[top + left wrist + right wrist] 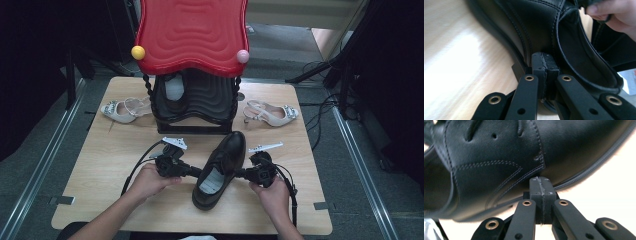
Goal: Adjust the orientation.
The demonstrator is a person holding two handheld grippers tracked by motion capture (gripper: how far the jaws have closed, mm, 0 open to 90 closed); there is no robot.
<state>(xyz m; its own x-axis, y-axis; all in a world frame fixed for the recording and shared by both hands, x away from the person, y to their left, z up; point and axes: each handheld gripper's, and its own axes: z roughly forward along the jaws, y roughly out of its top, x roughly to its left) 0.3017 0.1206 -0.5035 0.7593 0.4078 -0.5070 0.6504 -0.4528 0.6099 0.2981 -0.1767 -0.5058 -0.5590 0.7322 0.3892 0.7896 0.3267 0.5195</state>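
A black leather dress shoe [220, 167] lies on the wooden table [100, 165], toe pointing away toward the shoe rack. My left gripper [194, 171] is shut with nothing between its pads, and its tips press against the shoe's left side [541, 32] near the heel opening. From the other side my right gripper [242, 174] is shut too, tips touching the shoe's right flank [506, 157] just above the sole. A hand holds each gripper. White paper [212, 181] sits inside the shoe.
A black shoe rack [195, 102] with a red wavy top [192, 32] stands at the table's far middle. A pale strappy sandal [121, 109] lies left of it, another sandal [271, 113] right of it. Cables trail from both grippers toward the front edge.
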